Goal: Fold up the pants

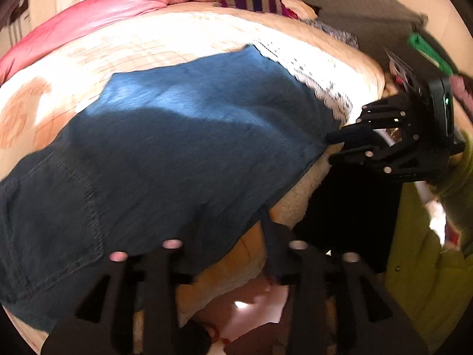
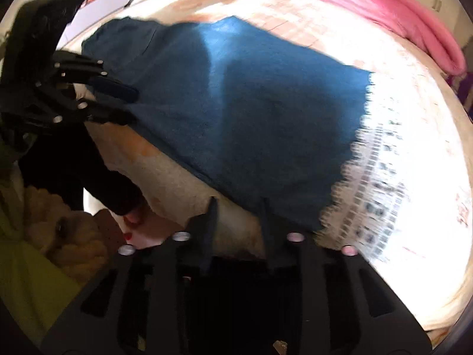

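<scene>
Both pairs of fingers sit at the near edge of the blue pants (image 1: pixel 183 136), each with its jaws parted by a narrow gap. The left gripper (image 2: pixel 130 103), seen from the right wrist camera, has one finger over the cloth and the other at or under its hem; whether cloth is actually pinched there cannot be told. The right gripper (image 1: pixel 332 145), seen from the left wrist camera, reaches in level from the right, its tips touching the garment's near right corner, grip likewise uncertain.

The pants lie spread flat on a pale patterned bedsheet (image 1: pixel 165 44), with a stitched seam visible near the left end and a frayed end toward the right beside a white lace-edged cloth (image 1: pixel 322 77). A pink duvet (image 1: pixel 124 3) is bunched along the far side of the bed, well apart from the work.

Holding the near edge at two spaced points looks meant to lift that edge evenly and carry it over to the far side, so the fold stays straight. Both tools point across the bed from its near side, held low and roughly level with the mattress. The frames are motion-blurred.
</scene>
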`<state>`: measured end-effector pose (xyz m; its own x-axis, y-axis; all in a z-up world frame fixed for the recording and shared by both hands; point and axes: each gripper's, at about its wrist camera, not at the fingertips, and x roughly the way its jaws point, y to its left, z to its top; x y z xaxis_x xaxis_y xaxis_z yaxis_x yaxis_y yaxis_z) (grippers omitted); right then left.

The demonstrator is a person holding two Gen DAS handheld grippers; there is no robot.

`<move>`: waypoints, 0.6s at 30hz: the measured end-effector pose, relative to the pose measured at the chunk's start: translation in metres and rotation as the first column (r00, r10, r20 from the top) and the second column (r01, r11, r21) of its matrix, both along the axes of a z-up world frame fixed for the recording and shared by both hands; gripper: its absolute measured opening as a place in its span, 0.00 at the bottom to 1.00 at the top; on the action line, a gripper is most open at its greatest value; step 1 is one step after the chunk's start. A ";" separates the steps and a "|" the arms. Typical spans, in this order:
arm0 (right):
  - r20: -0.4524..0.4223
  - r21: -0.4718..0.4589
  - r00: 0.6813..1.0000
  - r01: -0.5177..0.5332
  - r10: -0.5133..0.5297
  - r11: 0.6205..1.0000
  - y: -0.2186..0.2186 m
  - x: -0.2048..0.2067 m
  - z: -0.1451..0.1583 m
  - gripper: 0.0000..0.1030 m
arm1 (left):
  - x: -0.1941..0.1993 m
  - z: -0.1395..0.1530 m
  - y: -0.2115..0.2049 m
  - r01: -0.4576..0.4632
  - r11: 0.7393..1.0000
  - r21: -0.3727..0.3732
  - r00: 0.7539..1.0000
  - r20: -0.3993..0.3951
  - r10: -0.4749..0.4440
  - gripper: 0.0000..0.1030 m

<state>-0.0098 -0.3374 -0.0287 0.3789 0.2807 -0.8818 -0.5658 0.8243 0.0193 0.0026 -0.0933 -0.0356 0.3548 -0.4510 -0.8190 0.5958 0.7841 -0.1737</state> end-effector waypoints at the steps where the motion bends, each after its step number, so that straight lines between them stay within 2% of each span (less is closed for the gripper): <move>1: 0.004 0.013 1.000 0.013 -0.013 1.000 -0.005 -0.002 0.005 0.28 | 0.000 0.004 0.007 -0.019 1.000 -0.023 1.000 -0.006 0.018 0.42; 3: 0.038 0.070 0.997 0.061 -0.064 0.996 -0.024 -0.003 0.022 0.30 | 0.002 0.016 0.028 -0.078 0.994 -0.072 0.997 0.002 0.078 0.44; 5: 0.073 0.118 0.988 0.128 -0.137 0.985 -0.042 0.001 0.036 0.35 | 0.004 0.031 0.055 -0.167 0.981 -0.095 0.984 0.047 0.172 0.52; 7: 0.103 0.143 0.971 0.201 -0.217 0.969 -0.053 0.003 0.046 0.42 | 0.006 0.044 0.082 -0.276 0.956 -0.099 0.954 0.094 0.285 0.72; 9: 0.099 0.168 0.950 0.276 -0.295 0.946 -0.067 0.013 0.048 0.42 | 0.013 0.056 0.121 -0.445 0.891 -0.093 0.881 0.132 0.454 0.82; 10: 0.094 0.173 0.940 0.310 -0.328 0.935 -0.072 0.019 0.048 0.42 | 0.015 0.058 0.134 -0.499 0.862 -0.089 0.852 0.135 0.506 0.86; 11: 0.087 0.179 0.934 0.328 -0.347 0.928 -0.075 0.023 0.047 0.42 | 0.019 0.059 0.155 -0.576 0.814 -0.081 0.803 0.130 0.581 0.86; 14: 0.072 0.195 0.924 0.356 -0.375 0.914 -0.070 0.031 0.041 0.46 | 0.022 0.055 0.186 -0.686 0.725 -0.059 0.717 0.118 0.687 0.86; 16: 0.065 0.194 0.925 0.356 -0.374 0.914 -0.066 0.034 0.037 0.49 | 0.024 0.050 0.195 -0.714 0.699 -0.039 0.693 0.108 0.713 0.86; 18: 0.058 0.190 0.927 0.355 -0.372 0.915 -0.061 0.034 0.032 0.51 | 0.028 0.041 0.198 -0.725 0.688 -0.020 0.685 0.080 0.724 0.86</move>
<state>0.0237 -0.3981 0.0035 0.5597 0.2529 -0.7891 -0.2338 0.9618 0.1424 0.0303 0.1050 0.0050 0.6268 -0.0175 -0.7790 -0.1484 0.9788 -0.1414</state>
